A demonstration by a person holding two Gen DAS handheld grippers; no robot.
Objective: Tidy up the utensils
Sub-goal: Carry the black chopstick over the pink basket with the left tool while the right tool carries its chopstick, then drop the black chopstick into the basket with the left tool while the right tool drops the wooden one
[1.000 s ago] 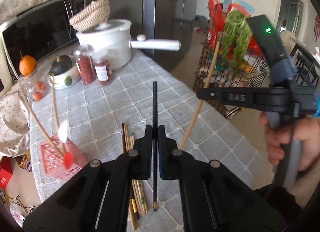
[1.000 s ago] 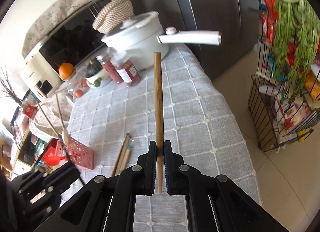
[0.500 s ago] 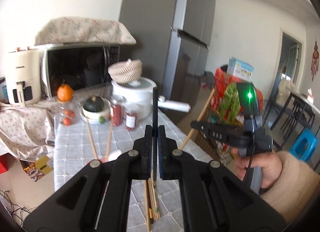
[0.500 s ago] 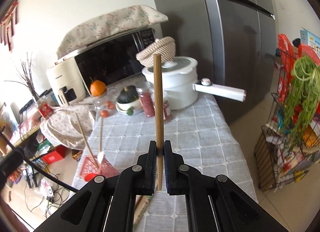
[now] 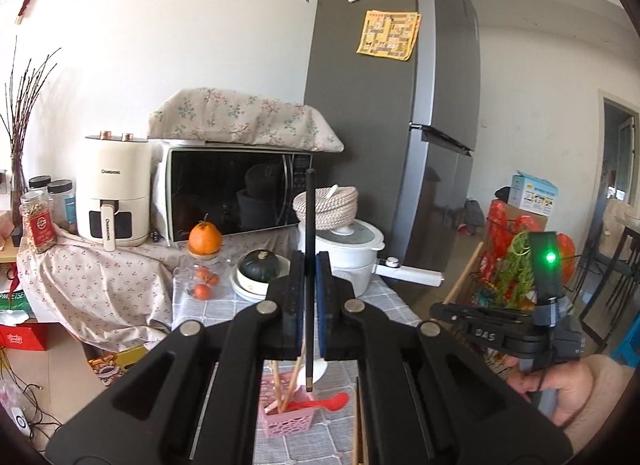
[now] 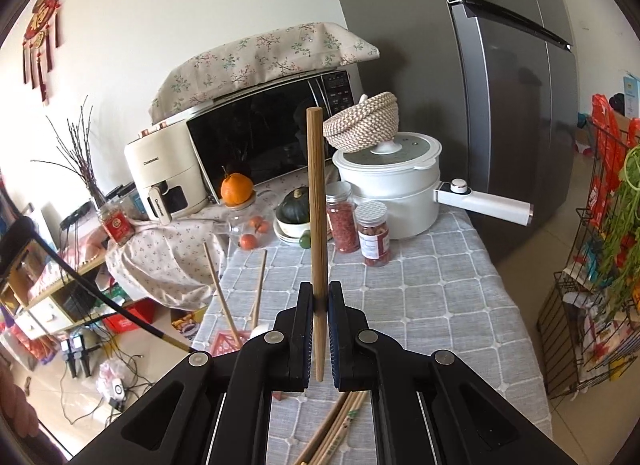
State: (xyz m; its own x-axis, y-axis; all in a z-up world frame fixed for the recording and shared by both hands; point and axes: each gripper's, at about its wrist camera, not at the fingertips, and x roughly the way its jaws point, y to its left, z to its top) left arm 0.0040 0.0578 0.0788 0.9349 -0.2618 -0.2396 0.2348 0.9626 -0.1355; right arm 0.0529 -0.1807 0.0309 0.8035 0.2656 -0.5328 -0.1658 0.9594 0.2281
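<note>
Chopsticks in both tools: my left tool [image 5: 307,277] is pinching a black chopstick [image 5: 309,233], my right tool [image 6: 319,305] a wooden chopstick [image 6: 316,201], both sticks upright and clamped near the lower end, both lifted clear of the table [image 6: 420,297]. Target as I read it is the pink basket [image 5: 286,417], at 6 o'clock under the left tool, already holding two wooden sticks and a red spoon [image 5: 324,403]. Plan: bring each stick over the basket mouth, keep it near vertical, lower the tip inside before I let go, one hand at a time so the tools don't clash. Black one looks closest, its lower tip hanging just above the basket. More loose chopsticks [image 6: 336,429] lie on the cloth at 6 o'clock in the right view, so the job is likely not near done. Watch-outs: the two sticks leaning out of the basket could deflect an incoming tip; right tool sits at 3 o'clock of the left. Pot [image 6: 392,181], jars [image 6: 372,233], squash [image 6: 294,205], all at 12 o'clock, well apart from the drop.
</note>
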